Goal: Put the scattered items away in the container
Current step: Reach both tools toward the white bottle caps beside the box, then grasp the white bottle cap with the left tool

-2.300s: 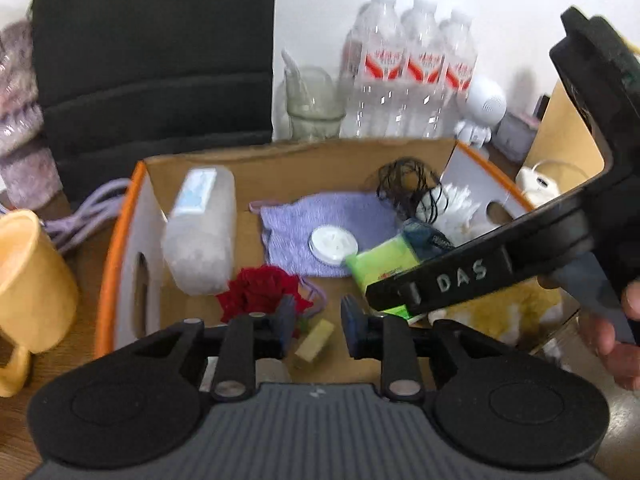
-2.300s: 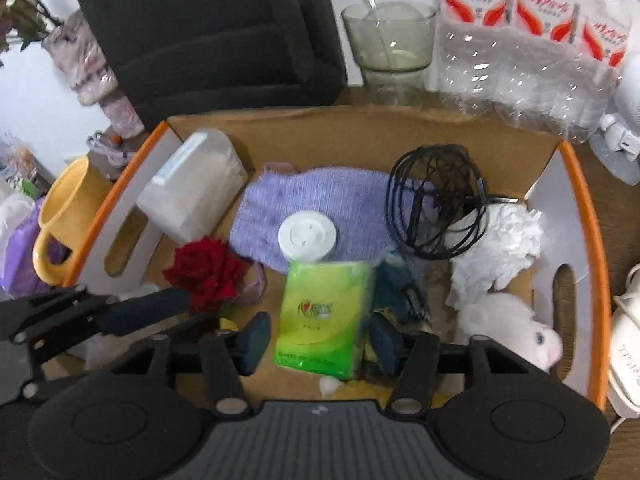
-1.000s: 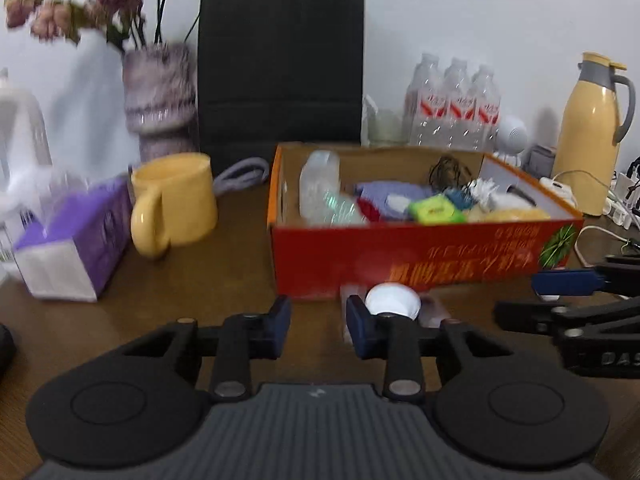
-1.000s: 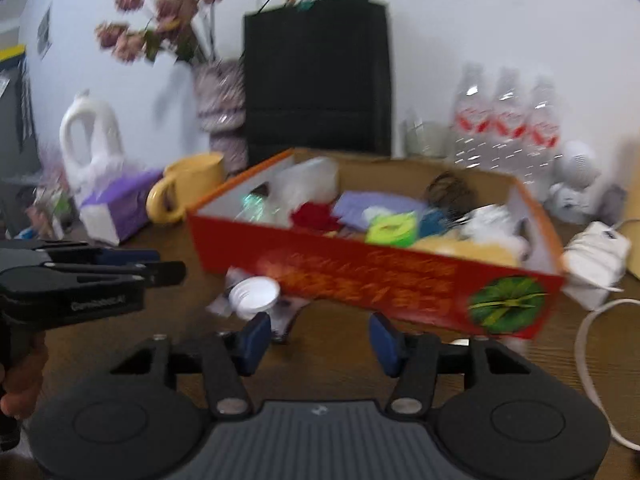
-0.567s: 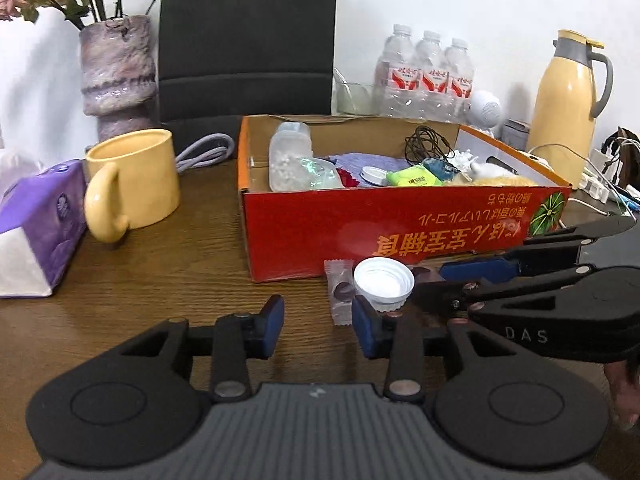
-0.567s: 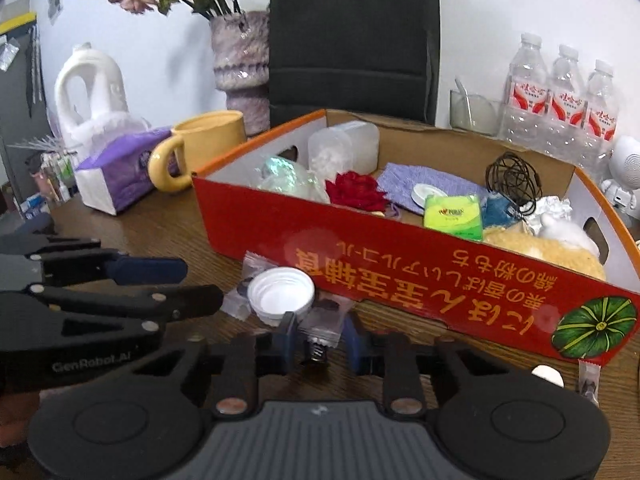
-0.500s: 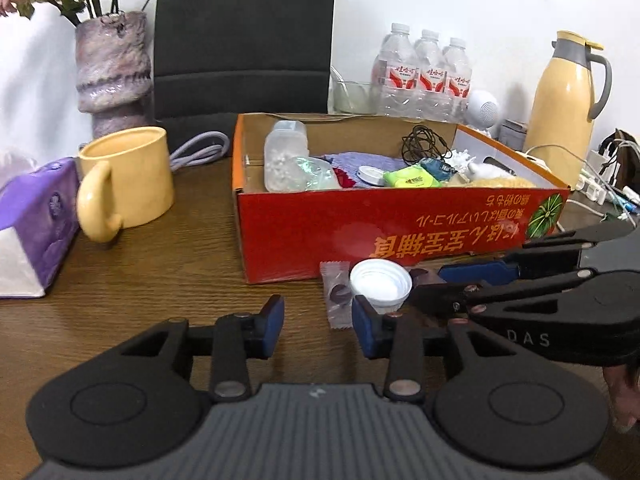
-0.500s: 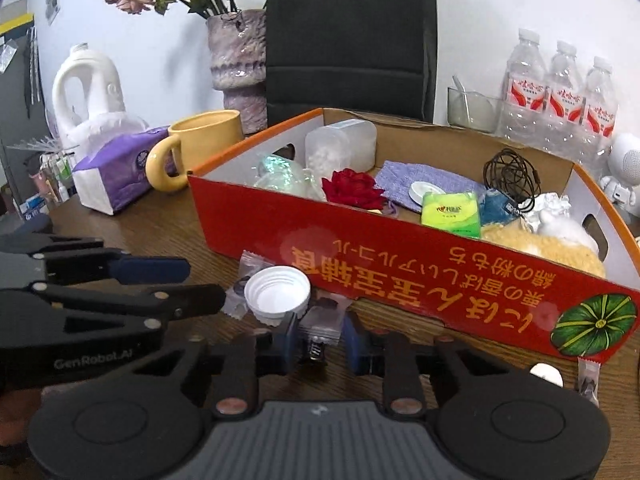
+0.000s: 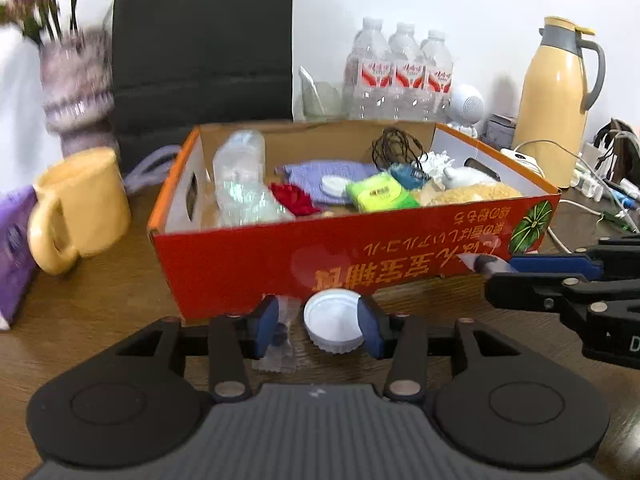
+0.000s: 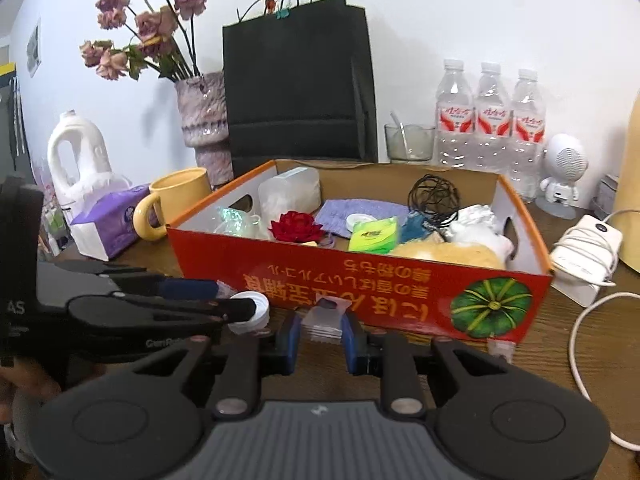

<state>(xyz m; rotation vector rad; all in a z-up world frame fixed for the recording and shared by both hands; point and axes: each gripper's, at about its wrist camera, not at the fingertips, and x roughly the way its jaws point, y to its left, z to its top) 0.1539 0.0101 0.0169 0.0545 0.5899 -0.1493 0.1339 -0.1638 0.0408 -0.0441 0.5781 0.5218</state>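
Note:
A white bottle cap (image 9: 334, 326) lies on the brown table before the red cardboard box (image 9: 360, 256). My left gripper (image 9: 317, 330) straddles the cap and a clear wrapper (image 9: 280, 342); its jaws are opening and the left pad stands off the cap. In the right wrist view the cap (image 10: 256, 314) shows at the left gripper's (image 10: 236, 300) tips. My right gripper (image 10: 322, 333) is shut on a small clear packet (image 10: 324, 318), held in front of the box wall (image 10: 400, 284). From the left wrist view, the right gripper (image 9: 492, 270) reaches in from the right.
The box holds a tissue pack (image 10: 374, 234), a red flower (image 10: 296, 226), a cloth, a cable and other items. A yellow mug (image 10: 176, 200), purple tissue box (image 10: 108, 220) and vase stand left. Bottles (image 10: 488, 120), a thermos (image 9: 556, 100) and a charger with cable (image 10: 584, 248) are right.
My left gripper moved forward and its jaws widened around the cap. My right gripper shut on the clear packet and drew it up off the table, away from the cap.

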